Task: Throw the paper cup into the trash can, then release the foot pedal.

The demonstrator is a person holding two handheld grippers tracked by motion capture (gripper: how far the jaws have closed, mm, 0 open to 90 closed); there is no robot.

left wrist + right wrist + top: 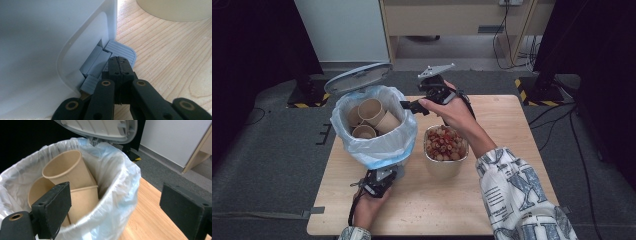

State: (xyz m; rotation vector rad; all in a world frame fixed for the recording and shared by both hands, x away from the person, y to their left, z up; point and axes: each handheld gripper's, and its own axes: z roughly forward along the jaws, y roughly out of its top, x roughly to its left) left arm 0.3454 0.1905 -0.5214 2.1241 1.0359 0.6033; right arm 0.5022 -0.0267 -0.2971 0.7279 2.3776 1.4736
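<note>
Three cups (373,119) half-hidden in bin (377,150)

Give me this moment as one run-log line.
left tool: shut, pressing bin pedal | lid: up | right tool: open at bin rim | paper cups: in bin

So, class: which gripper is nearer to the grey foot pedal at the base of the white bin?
Left. The left gripper is shut, pressing on the grey pedal; the right gripper hovers open at the bin's rim.

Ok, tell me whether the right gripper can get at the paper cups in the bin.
Probably yes: the lid stands raised, the right gripper is open at the bin's rim, and the paper cups lie uncovered.
</note>
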